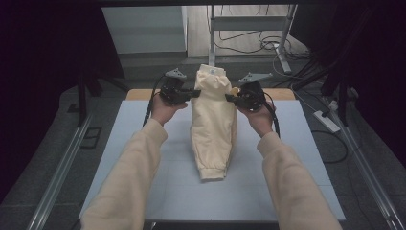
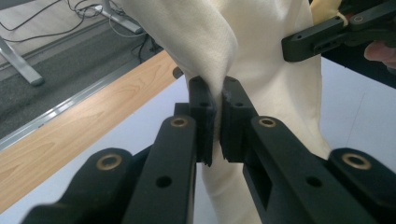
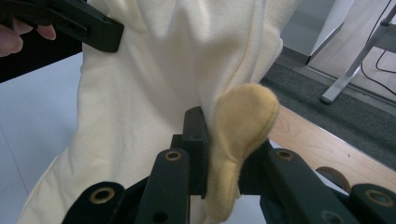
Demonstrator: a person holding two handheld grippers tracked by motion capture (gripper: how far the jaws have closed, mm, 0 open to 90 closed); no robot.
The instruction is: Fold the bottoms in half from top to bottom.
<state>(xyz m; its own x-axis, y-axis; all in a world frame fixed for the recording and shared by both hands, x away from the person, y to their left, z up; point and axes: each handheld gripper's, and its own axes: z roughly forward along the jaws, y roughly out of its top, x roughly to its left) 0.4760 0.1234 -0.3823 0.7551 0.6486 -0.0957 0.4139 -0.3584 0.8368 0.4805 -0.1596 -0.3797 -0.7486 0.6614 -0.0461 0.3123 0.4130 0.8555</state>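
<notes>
Two grippers, left gripper point(image 1: 190, 94) and right gripper point(image 1: 231, 97), each clamped on cream trousers point(image 1: 214, 129) at the waist, held over the table point(image 1: 297, 158). Step: lifting. Next, likely: raise evenly, legs clear.

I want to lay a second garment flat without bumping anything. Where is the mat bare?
The pale mat is bare on both sides of the cream garment, left to its edge and right likewise, though the sleeves cross above. It is crowded at the far middle, where the left gripper and right gripper pinch the garment's top.
</notes>
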